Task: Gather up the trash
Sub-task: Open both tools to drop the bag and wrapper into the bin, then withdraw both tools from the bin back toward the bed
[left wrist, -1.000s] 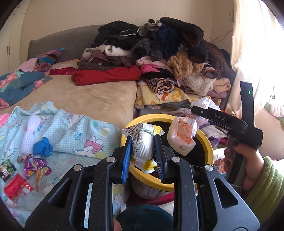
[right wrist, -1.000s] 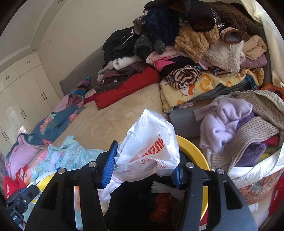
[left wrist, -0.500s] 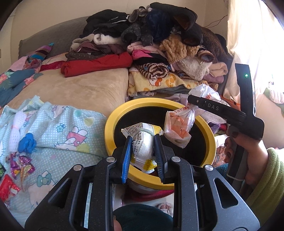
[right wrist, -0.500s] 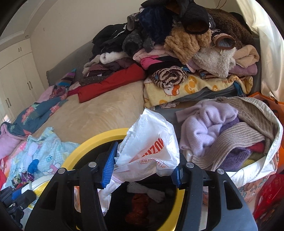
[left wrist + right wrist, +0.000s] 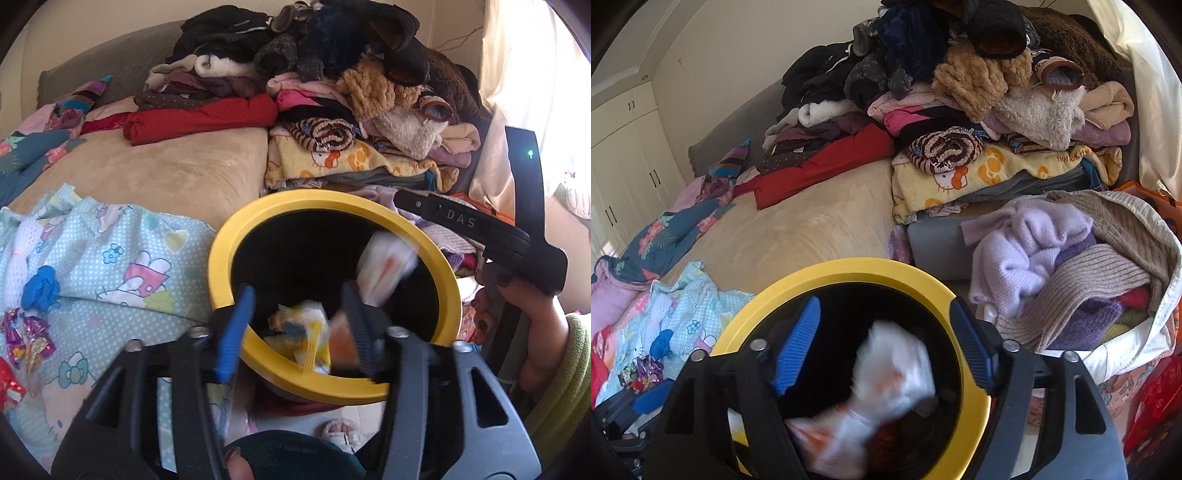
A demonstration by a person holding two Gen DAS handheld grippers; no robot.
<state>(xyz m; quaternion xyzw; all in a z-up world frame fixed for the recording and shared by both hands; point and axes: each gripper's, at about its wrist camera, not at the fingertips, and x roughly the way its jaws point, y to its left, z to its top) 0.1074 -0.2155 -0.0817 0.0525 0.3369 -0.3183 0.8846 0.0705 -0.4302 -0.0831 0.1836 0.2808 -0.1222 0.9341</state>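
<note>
A yellow-rimmed black trash bin (image 5: pixel 332 206) stands at the bed's edge, right below both grippers. My left gripper (image 5: pixel 295 326) hangs over its near rim with the jaws opening. A yellow-and-white snack wrapper (image 5: pixel 312 321) is blurred between them, loose and falling into the bin. In the right wrist view the right gripper (image 5: pixel 886 343) is over the bin (image 5: pixel 857 267), jaws opening wide. A white plastic bag with orange print (image 5: pixel 894 365) drops free below its pads, and shows blurred in the left view (image 5: pixel 388 266) too.
Candy wrappers (image 5: pixel 26 336), a blue crumpled item (image 5: pixel 40 282) and a red packet (image 5: pixel 7 380) lie on the Hello Kitty blanket (image 5: pixel 122 258) at left. A tall clothes pile (image 5: pixel 332 92) fills the bed's far side. A bag of knitwear (image 5: pixel 1071 266) stands right of the bin.
Both grippers sank slightly over the bin and opened. The snack wrapper left the left jaws and the white bag left the right jaws; both are falling into the bin.
</note>
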